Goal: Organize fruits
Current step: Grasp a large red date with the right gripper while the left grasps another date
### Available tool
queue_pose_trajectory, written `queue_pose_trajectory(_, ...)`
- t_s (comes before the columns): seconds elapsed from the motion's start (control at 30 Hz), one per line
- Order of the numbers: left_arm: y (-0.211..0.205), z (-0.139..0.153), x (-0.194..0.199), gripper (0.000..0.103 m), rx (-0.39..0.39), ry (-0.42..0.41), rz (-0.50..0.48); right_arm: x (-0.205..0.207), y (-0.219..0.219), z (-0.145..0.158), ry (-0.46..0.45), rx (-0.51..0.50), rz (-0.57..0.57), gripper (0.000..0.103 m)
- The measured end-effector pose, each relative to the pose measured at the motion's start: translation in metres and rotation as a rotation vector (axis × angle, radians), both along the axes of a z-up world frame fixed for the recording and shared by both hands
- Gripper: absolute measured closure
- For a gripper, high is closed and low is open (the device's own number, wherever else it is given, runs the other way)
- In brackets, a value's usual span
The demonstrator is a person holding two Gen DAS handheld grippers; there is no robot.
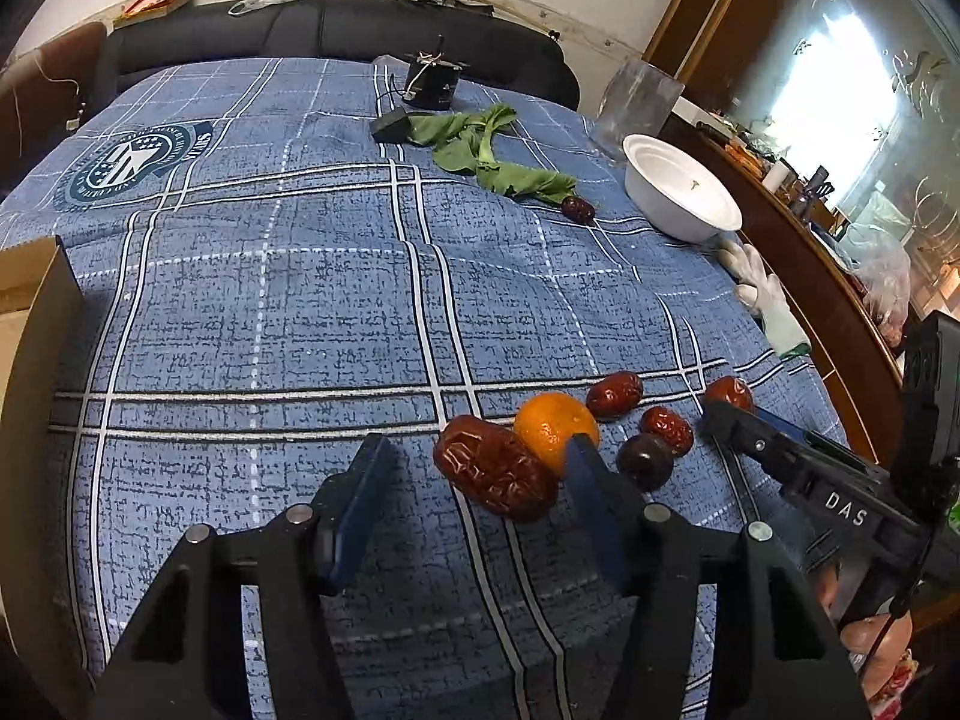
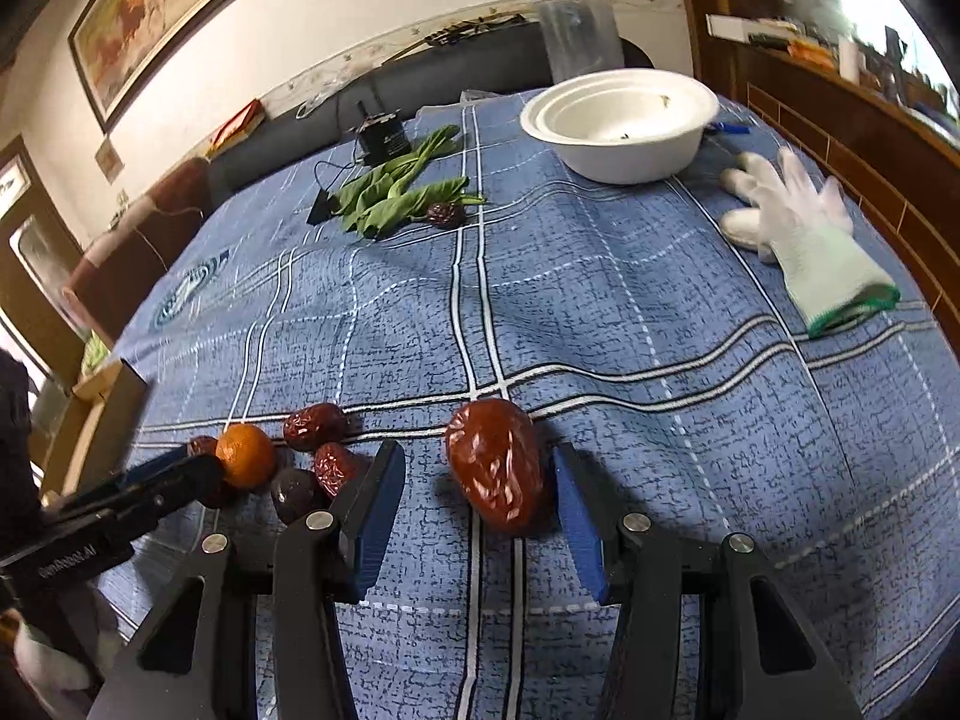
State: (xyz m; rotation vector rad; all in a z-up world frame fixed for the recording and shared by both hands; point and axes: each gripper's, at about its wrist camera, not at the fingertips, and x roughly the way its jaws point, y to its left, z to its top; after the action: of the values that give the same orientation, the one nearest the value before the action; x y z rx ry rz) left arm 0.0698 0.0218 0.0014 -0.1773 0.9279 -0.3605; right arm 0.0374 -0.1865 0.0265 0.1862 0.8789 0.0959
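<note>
A cluster of fruit lies on the blue plaid cloth: a large red date (image 1: pixel 495 468), a small orange (image 1: pixel 555 429), a dark plum (image 1: pixel 645 459) and smaller red dates (image 1: pixel 613 394). My left gripper (image 1: pixel 474 480) is open, its fingers on either side of the large date. My right gripper (image 2: pixel 477 483) is open around another large date (image 2: pixel 495 465), the one farthest right (image 1: pixel 729 393) in the left wrist view. The orange (image 2: pixel 245 456) and the plum (image 2: pixel 294 495) lie left of it. A white bowl (image 2: pixel 621 123) stands far right; it also shows in the left wrist view (image 1: pixel 681 189).
Green leafy vegetables (image 1: pixel 486 147) with one more date (image 1: pixel 578 209) lie at the far middle. A white glove (image 2: pixel 804 228) lies at the right edge. A black device (image 1: pixel 431 81), a clear bag (image 1: pixel 636 105) and a cardboard box (image 1: pixel 27 324) at left stand around.
</note>
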Motion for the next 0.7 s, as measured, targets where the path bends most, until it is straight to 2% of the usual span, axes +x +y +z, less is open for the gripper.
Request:
queue_pose_trajectory(0.2, -0.006, 0.001, -0.001, 0.043, 0.013, -0.012, -0.016, 0.001, 0.003, -0.001, -0.008, -0.019, 0.004, 0.049)
queue_pose_trajectory(0.23, -0.007, 0.001, -0.001, 0.047, 0.009, -0.012, -0.026, 0.001, 0.003, 0.000, -0.010, -0.023, 0.006, 0.052)
queue_pose_trajectory(0.27, -0.007, 0.001, -0.002, 0.061, -0.007, -0.012, -0.040, 0.000, 0.004, 0.000, -0.012, -0.027, 0.007, 0.057)
queue_pose_trajectory(0.3, -0.007, 0.002, -0.002, 0.061, -0.020, -0.010, -0.048, 0.000, 0.005, 0.000, -0.011, -0.031, 0.011, 0.070)
queue_pose_trajectory(0.57, -0.003, 0.007, -0.007, 0.064, -0.016, -0.036, -0.035, -0.005, 0.003, 0.002, -0.026, -0.033, -0.010, 0.071)
queue_pose_trajectory(0.7, -0.002, 0.016, -0.014, 0.064, -0.012, -0.080, -0.029, -0.010, 0.000, 0.008, -0.051, -0.022, -0.030, 0.071)
